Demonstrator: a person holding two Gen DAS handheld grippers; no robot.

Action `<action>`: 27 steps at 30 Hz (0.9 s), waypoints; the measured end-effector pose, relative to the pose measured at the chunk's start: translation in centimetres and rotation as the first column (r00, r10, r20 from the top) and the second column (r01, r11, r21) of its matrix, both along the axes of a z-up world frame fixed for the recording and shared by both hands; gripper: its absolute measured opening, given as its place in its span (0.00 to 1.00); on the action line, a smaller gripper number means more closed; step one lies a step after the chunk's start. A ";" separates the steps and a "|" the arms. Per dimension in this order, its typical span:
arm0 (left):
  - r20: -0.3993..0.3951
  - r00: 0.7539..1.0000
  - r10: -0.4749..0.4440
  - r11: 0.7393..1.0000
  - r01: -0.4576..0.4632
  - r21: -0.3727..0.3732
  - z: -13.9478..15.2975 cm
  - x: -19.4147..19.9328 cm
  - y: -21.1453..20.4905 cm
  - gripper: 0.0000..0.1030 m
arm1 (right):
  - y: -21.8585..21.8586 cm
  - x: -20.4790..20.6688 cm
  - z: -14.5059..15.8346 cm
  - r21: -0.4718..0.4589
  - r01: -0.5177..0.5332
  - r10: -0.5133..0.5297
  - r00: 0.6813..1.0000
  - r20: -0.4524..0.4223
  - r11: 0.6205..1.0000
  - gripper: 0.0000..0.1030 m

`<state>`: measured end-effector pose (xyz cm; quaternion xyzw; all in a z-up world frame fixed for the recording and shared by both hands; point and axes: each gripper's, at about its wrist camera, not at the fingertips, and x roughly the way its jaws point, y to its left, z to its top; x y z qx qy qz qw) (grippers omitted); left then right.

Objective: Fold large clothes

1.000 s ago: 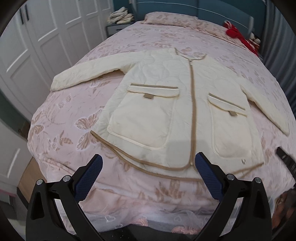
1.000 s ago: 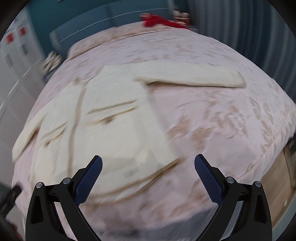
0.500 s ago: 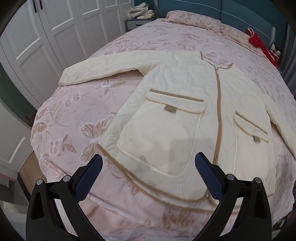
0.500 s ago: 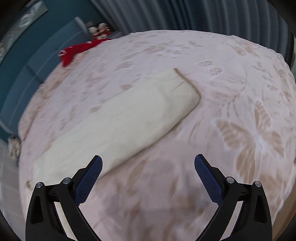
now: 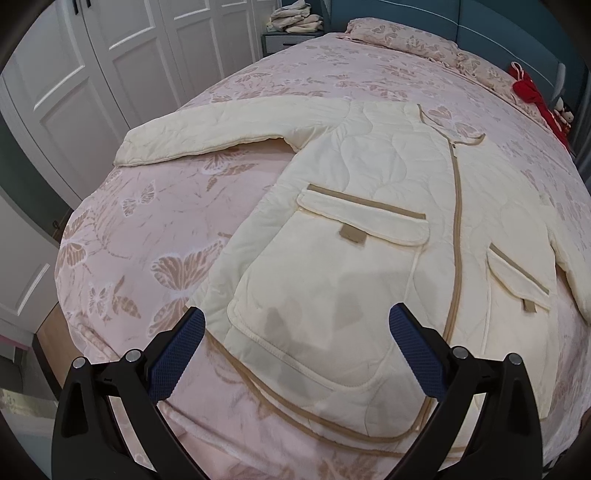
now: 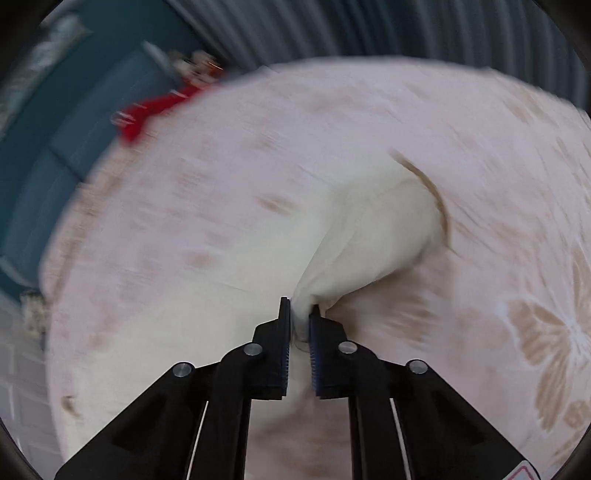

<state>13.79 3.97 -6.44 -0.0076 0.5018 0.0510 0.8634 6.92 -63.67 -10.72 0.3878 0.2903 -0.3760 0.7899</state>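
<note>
A cream quilted jacket (image 5: 369, 206) with tan trim and two flap pockets lies flat, front up, on the pink bed (image 5: 155, 206). Its one sleeve (image 5: 221, 129) stretches out to the left. My left gripper (image 5: 295, 345) hovers open above the jacket's lower hem and lower pocket, with nothing between its fingers. In the blurred right wrist view, my right gripper (image 6: 299, 314) is closing its jaws, and the pads pinch a bunched fold of the jacket's other sleeve (image 6: 376, 236) near its tan-edged cuff. The rest of that sleeve runs off to the left.
White wardrobe doors (image 5: 92, 74) stand left of the bed. A nightstand with folded cloth (image 5: 295, 22) sits at the far corner, a pillow (image 5: 406, 37) at the head, and red fabric (image 5: 528, 92) at the far right. Dark curtains (image 6: 369, 29) hang beyond the bed.
My right gripper swung over to the sleeve's cuff end and shut on it, bunching the fabric. My left gripper drifted left and lower over the jacket's hem, still open.
</note>
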 end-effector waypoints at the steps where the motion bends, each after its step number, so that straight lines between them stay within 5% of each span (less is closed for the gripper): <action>1: 0.001 1.000 0.005 1.000 -0.005 -0.005 -0.1 0.2 0.1 0.95 | 1.3 1.3 1.9 -0.046 -0.049 0.051 0.998 0.023 0.998 0.07; 4: 0.009 1.000 0.017 1.000 -0.017 -0.026 -0.2 0.8 0.6 0.95 | 8.2 6.5 8.5 -0.203 -0.275 0.297 0.951 0.087 0.940 0.07; 6: 0.016 1.000 0.026 0.999 -0.026 -0.040 -0.1 1.2 0.9 0.95 | 14.4 9.9 12.0 -0.279 -0.426 0.470 0.876 0.109 0.860 0.07; 10: 0.036 0.998 0.052 0.995 -0.049 -0.083 0.4 1.9 2.2 0.95 | 27.3 15.3 14.5 -0.323 -0.687 0.747 0.656 0.110 0.651 0.11; 11: 0.038 0.998 0.058 0.994 -0.054 -0.096 0.5 2.1 2.6 0.95 | 31.3 16.8 14.0 -0.288 -0.769 0.819 0.560 0.128 0.571 0.14; 13: 0.040 0.997 0.069 0.989 -0.063 -0.131 0.7 2.7 3.5 0.95 | 36.8 18.6 12.4 -0.233 -0.856 0.887 0.442 0.135 0.462 0.23; 15: 0.041 0.995 0.088 0.981 -0.080 -0.178 0.9 3.7 4.6 0.95 | 41.3 18.7 11.2 -0.238 -0.892 0.923 0.377 0.080 0.385 0.33; 17: 0.039 0.995 0.096 0.970 -0.085 -0.227 1.1 4.8 5.4 0.95 | 43.8 17.1 10.7 -0.268 -0.891 0.929 0.369 0.042 0.366 0.45; 19: 0.042 0.994 0.105 0.961 -0.090 -0.262 1.0 6.1 5.9 0.95 | 43.6 15.0 10.5 -0.263 -0.880 0.917 0.395 0.052 0.394 0.49; 23: 0.016 0.997 0.077 0.929 -0.066 -0.365 -0.9 9.9 5.1 0.95 | 39.0 11.3 8.5 -0.156 -0.833 0.847 0.529 0.061 0.531 0.50; 27: -0.093 0.994 0.062 0.850 -0.101 -0.518 -4.7 14.3 3.2 0.94 | 33.4 9.8 5.4 -0.043 -0.744 0.745 0.666 0.039 0.667 0.51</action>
